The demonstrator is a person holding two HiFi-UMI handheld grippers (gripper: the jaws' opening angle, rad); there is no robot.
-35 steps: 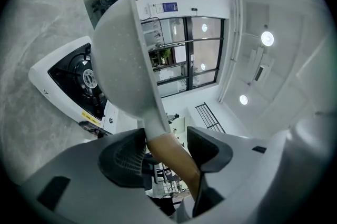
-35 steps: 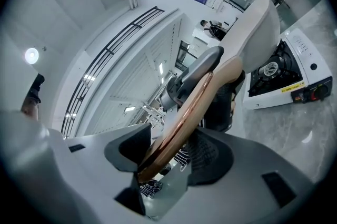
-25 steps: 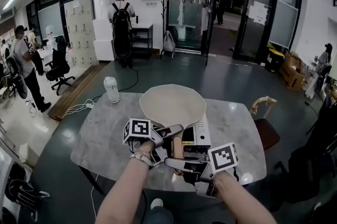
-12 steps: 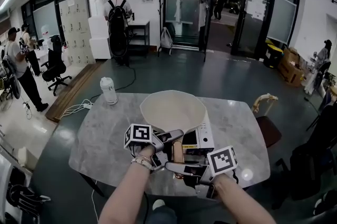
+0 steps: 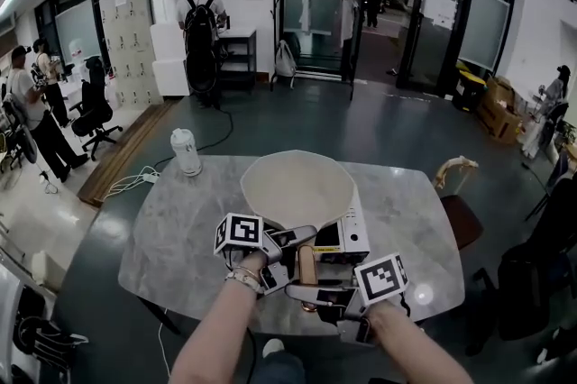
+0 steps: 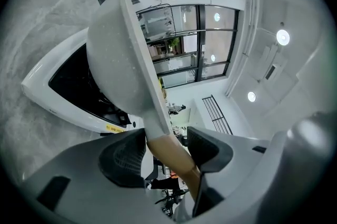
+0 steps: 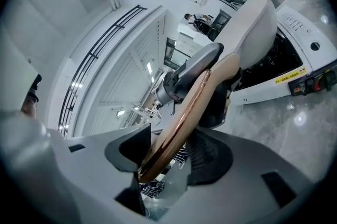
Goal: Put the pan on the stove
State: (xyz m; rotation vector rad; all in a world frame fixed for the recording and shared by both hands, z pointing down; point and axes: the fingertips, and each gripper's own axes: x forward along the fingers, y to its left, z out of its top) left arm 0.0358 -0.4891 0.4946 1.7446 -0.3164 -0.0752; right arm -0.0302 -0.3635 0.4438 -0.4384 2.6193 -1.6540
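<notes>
A cream pan (image 5: 297, 187) with a wooden handle (image 5: 307, 268) hangs over the white stove (image 5: 352, 238) on the marble table (image 5: 171, 238). My left gripper (image 5: 293, 240) is shut on the handle close to the bowl. My right gripper (image 5: 311, 290) holds the handle's near end, and its jaws have just closed a little further on it. The left gripper view shows the pan's underside (image 6: 113, 70) close over the stove's black top (image 6: 68, 81), and the handle (image 6: 171, 152) between the pads. Whether the pan touches the stove I cannot tell. In the right gripper view the handle (image 7: 184, 123) runs between the jaws.
A white bottle (image 5: 187, 152) stands at the table's far left corner. A wooden chair (image 5: 455, 193) is beside the table's right edge. A cable (image 5: 135, 184) lies on the floor to the left. People stand far back in the room.
Both grippers have sunk with the pan, which now sits lower over the stove. The grip on the handle stays the same.
</notes>
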